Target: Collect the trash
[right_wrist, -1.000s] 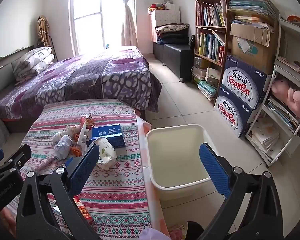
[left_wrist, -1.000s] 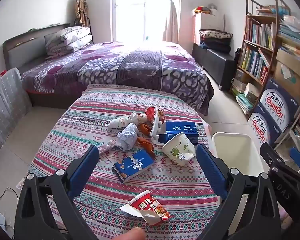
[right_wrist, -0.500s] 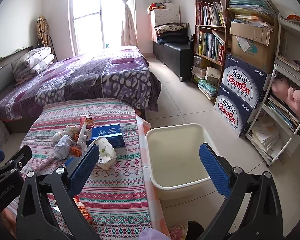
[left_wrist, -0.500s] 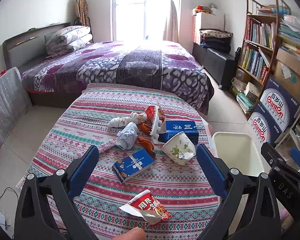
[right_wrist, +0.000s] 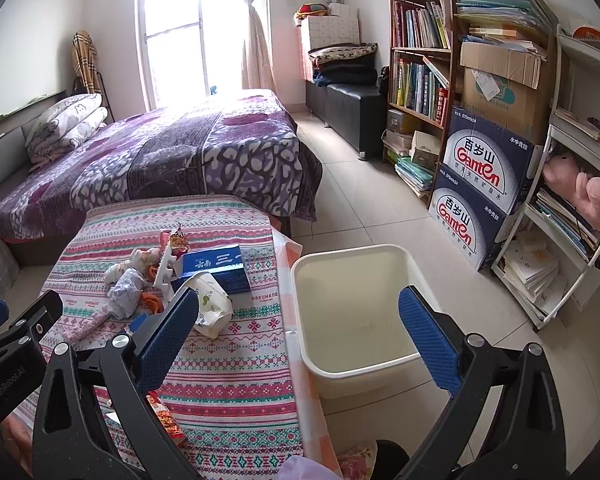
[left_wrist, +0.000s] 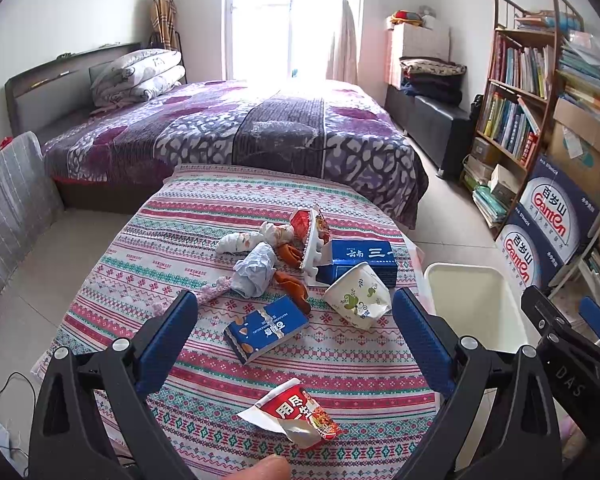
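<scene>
Trash lies on a striped tablecloth (left_wrist: 172,240): a red snack wrapper (left_wrist: 296,416) nearest me, a small blue box (left_wrist: 266,328), a tipped paper cup (left_wrist: 358,300), a bigger blue box (left_wrist: 360,258), crumpled paper (left_wrist: 256,272) and a red noodle cup (left_wrist: 310,224). My left gripper (left_wrist: 296,336) hangs open above the table's near part, nothing between its fingers. My right gripper (right_wrist: 300,328) is open over the cream bin (right_wrist: 356,308), which looks empty and stands on the floor right of the table. The cup (right_wrist: 208,304) and blue box (right_wrist: 220,268) show there too.
A bed with a purple cover (left_wrist: 260,128) stands beyond the table. A bookshelf (right_wrist: 420,60) and stacked water cartons (right_wrist: 480,184) line the right wall, with a white rack (right_wrist: 580,200) nearer. Tiled floor (right_wrist: 364,200) lies between bed and shelves. A fingertip (left_wrist: 260,470) shows at the bottom edge.
</scene>
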`<state>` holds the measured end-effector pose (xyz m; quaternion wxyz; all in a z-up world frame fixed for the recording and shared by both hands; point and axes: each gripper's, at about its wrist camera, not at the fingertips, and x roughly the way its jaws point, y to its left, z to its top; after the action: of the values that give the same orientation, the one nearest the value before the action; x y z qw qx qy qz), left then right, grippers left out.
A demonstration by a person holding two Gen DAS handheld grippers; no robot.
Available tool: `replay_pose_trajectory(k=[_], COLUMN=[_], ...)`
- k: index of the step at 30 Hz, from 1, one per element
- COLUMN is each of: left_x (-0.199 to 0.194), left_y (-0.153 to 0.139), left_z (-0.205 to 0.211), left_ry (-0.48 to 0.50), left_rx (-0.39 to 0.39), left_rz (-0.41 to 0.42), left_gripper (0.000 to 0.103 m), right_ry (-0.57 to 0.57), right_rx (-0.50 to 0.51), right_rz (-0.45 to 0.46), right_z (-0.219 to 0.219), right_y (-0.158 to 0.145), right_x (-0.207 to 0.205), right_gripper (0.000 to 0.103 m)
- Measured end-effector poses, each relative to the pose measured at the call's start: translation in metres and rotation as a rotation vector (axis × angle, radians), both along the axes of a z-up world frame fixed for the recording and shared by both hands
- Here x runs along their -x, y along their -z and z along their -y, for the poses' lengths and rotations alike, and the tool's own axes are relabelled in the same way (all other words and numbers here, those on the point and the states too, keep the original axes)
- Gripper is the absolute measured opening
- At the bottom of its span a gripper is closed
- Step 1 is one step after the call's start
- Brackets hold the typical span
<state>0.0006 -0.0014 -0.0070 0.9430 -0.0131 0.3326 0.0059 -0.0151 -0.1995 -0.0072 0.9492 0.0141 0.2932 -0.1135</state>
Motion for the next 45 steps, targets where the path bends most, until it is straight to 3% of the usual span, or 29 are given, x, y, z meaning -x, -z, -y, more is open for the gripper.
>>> replay_pose_trajectory(k=[14, 17, 21, 26, 29, 30, 35, 40, 45], left_x=[-0.001, -0.011, -0.037, -0.077, -0.102, -0.113, -0.148, -0.169, -0.180], left_y=[0.003, 0.005, 0.012, 0.033, 0.046, 0.052, 0.092, 0.134, 0.156], left_z=[-0.005, -0.011, -0.028, -0.068, -0.091, -0.100, -0.125, -0.127, -0.117], left_ry=[-0.008, -0.023, -0.039, -0.062, -0.084, -0.076, -0.027, -0.023, 0.033], left_rx=[0.012, 0.015, 0.013, 0.141, 0.183, 0.235, 0.262, 0.199, 0.088], left_rz=[-0.012, -0.037, -0.104, -0.286, -0.337, -0.331, -0.459, -0.556, -0.605], left_gripper=[0.095, 0.095, 0.095, 0.095, 0.095, 0.095, 0.095, 0.095, 0.095], right_ry=[0.001, -0.002, -0.019, -0.058, -0.091, -0.096, -0.112, -0.162, -0.284], right_rx=[-0.005, -0.052, -0.133, -0.197, -0.203, -0.202, -0.250, -0.251, -0.232], right_rz=[-0.005, -0.050, -0.141, -0.287, -0.364, -0.383, -0.489, -0.602, -0.667], right_z=[0.001, 0.003, 0.005, -0.002, -0.012, -0.015, -0.020, -0.021, -0.032], right_y=[-0.001, 0.007, 0.014, 0.024, 0.032, 0.035, 0.062, 0.096, 0.115], right_x=[-0.001, -0.005, -0.023, -0.059, -0.080, -0.085, -0.118, -0.146, -0.170], right_gripper=[0.096, 0.096, 0.096, 0.096, 0.096, 0.096, 0.096, 0.096, 0.096])
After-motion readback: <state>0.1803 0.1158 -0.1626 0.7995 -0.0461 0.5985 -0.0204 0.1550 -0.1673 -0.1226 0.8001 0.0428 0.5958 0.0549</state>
